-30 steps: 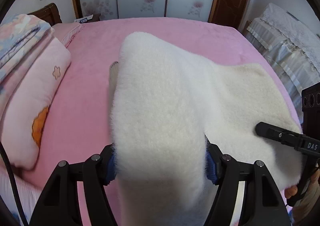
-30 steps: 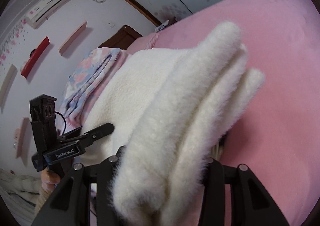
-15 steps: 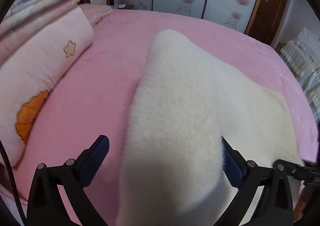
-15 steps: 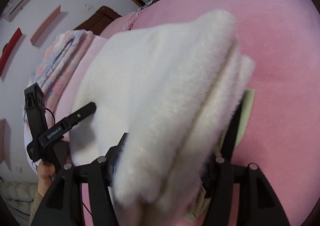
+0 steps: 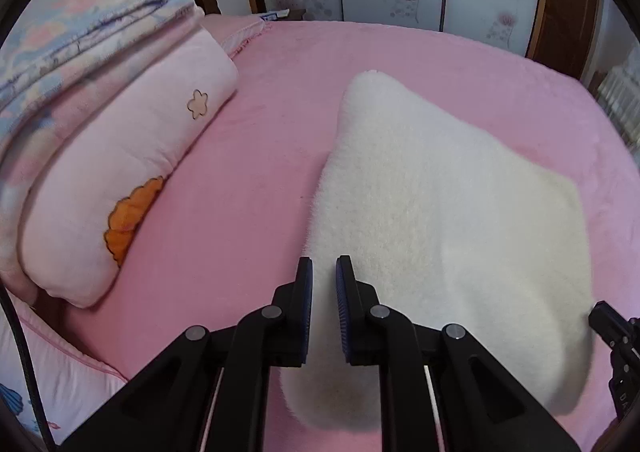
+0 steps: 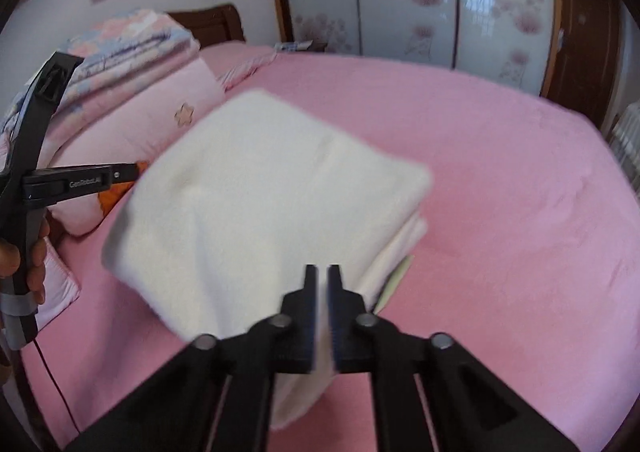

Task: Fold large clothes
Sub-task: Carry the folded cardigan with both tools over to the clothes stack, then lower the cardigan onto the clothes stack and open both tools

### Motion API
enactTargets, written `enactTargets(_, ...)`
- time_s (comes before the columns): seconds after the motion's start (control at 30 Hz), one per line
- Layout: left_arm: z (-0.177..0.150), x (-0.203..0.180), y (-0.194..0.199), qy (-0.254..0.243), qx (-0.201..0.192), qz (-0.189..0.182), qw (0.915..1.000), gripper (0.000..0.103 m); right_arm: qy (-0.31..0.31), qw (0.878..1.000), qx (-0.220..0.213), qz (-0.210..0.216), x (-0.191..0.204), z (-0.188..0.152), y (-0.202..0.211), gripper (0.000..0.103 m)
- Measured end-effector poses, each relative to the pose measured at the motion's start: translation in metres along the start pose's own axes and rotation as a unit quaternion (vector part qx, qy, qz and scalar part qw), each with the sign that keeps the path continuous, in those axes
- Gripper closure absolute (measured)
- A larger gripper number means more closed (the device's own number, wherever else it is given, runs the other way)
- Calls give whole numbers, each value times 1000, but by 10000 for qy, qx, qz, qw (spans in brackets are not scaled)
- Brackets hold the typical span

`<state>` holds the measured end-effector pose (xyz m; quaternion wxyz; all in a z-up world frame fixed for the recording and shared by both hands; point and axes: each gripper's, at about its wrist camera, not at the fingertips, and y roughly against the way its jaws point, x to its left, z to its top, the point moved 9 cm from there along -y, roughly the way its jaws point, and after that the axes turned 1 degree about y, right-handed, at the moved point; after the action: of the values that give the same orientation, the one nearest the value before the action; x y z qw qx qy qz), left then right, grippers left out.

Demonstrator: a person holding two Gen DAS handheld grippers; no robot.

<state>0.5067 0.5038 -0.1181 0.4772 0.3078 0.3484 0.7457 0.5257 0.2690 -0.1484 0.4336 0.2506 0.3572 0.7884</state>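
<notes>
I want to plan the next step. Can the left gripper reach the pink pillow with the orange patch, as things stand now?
Probably yes. The left gripper holds nothing, its jaws nearly together above the white fleece garment. Only bare pink bed sheet lies between it and the pink pillow on its left.

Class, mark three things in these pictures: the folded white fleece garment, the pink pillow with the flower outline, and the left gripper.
white fleece garment (image 5: 440, 212), left wrist view, middle of its top layer.
pink pillow (image 5: 132, 156), left wrist view, its plain pink face.
left gripper (image 5: 324, 284), left wrist view, midway between its fingertips.
</notes>
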Motion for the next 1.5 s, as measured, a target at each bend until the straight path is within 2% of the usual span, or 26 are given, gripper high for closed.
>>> enactTargets(0.1, -5, -3, -2, -171, -135, 211, 9995, 93, 48, 9997, -45, -256, -2, -7, -12, 100)
enactTargets(0.23, -22, 13, -31, 73, 337, 509, 9981, 93, -221, 9994, 167, -226, -15, -16, -29, 103)
enactTargets(0.27, -28, 16, -37, 105, 425, 553, 9975, 98, -291, 9992, 190, -177, -19, -19, -29, 103)
enactTargets(0.33, -34, 19, -40, 266, 416, 467, 9977, 98, -281, 9993, 197, -133, -19, -20, -27, 103)
enactTargets(0.47, -39, 25, -26, 457, 248, 374, 9979, 92, -380, 9993, -25, 50, -18, -22, -6, 103)
enactTargets(0.5, -40, 24, -20, 470, 242, 370, 9979, 91, -451, 9989, -81, 93, -17, -21, 2, 100)
enactTargets(0.6, -47, 22, 2, 485, 263, 353, 9979, 79, -646, 9976, -167, 196, -16, -22, 32, 99)
enactTargets(0.63, -51, 18, 15, 458, 260, 288, 9982, 72, -718, 9969, -192, 262, -16, -24, 47, 99)
enactTargets(0.73, -58, 5, 60, 349, 86, 156, 9992, 39, -895, 9951, -147, 405, -14, -31, 90, 99)
enactTargets(0.77, -63, 1, 77, 339, 10, 125, 9993, 35, -909, 9948, -152, 442, -12, -34, 105, 99)
enactTargets(1.0, -110, -49, 210, 150, -66, -533, 9984, 34, -770, 9965, -171, 294, -4, -66, 230, 99)
enactTargets(1.13, -142, -80, 278, 61, -39, -741, 9972, 21, -685, 9975, -59, 185, 2, -99, 295, 99)
enactTargets(1.23, -166, -106, 328, -61, -64, -1004, 9949, 21, -588, 9981, -73, 192, 6, -125, 342, 99)
enactTargets(1.33, -187, -126, 368, -195, -152, -1158, 9930, 20, -503, 9985, -167, 153, 8, -148, 380, 99)
enactTargets(1.37, -194, -131, 379, -217, -181, -1214, 9922, 17, -488, 9985, -181, 154, 8, -156, 391, 98)
enactTargets(1.5, -234, -157, 417, -251, -261, -1498, 9881, 12, -448, 9985, -271, 136, 6, -191, 421, 91)
